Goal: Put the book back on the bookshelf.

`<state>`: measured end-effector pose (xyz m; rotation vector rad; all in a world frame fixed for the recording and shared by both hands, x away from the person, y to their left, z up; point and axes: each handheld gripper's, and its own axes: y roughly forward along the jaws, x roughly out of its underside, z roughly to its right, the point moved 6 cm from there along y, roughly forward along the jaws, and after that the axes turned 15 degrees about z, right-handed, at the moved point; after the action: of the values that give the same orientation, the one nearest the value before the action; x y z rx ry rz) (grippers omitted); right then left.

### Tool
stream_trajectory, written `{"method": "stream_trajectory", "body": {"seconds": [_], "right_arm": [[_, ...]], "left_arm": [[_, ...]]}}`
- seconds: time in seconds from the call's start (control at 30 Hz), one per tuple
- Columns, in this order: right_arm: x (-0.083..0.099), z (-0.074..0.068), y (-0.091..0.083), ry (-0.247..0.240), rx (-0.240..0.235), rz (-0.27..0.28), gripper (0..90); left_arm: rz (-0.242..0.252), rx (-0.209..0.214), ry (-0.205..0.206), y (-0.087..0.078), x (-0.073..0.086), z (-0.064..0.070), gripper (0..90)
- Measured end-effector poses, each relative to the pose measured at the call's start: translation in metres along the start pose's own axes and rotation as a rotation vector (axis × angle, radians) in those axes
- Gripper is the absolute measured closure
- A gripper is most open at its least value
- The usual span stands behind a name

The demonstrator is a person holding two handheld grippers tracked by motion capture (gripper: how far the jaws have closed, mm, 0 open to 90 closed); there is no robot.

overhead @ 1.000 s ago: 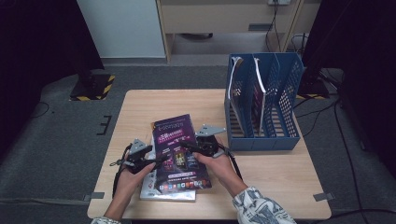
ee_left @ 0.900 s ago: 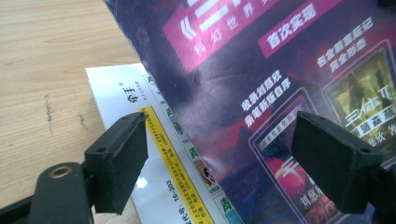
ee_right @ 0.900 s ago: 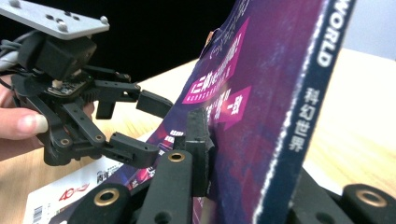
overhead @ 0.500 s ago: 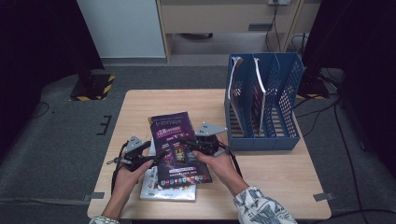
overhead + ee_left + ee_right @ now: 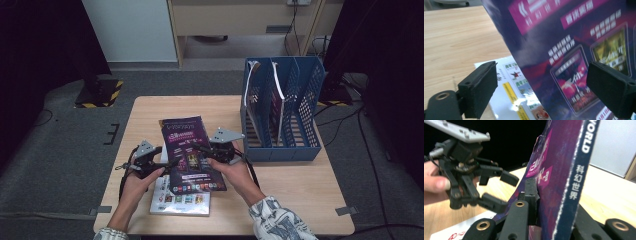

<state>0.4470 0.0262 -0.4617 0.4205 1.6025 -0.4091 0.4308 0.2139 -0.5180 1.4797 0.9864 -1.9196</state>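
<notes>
Purple magazine (image 5: 190, 152) tilted up, long axis pointing away, pinched by right hand-held gripper (image 5: 209, 150)

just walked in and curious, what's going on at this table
A person works two handheld grippers over a stack of magazines. The right gripper is shut on the spine edge of the purple magazine, tilting it up off the white magazine beneath. The left gripper is open at the purple cover's other edge, its jaws apart. A blue file rack at the table's right already holds other magazines.
</notes>
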Motion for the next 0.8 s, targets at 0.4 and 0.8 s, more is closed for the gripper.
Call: {"method": "stream_trajectory", "body": {"seconds": [0.4,0.8], "right_arm": [[-0.011,-0.003,-0.003,-0.027,-0.022,0.055,82.3],[-0.015,-0.008,-0.004,-0.037,-0.056,0.082,83.0]], "left_arm": [[0.036,0.033,-0.047,0.006,-0.003,0.003,12.1],[0.028,0.121,-0.066,0.011,-0.001,0.010,18.1]]}}
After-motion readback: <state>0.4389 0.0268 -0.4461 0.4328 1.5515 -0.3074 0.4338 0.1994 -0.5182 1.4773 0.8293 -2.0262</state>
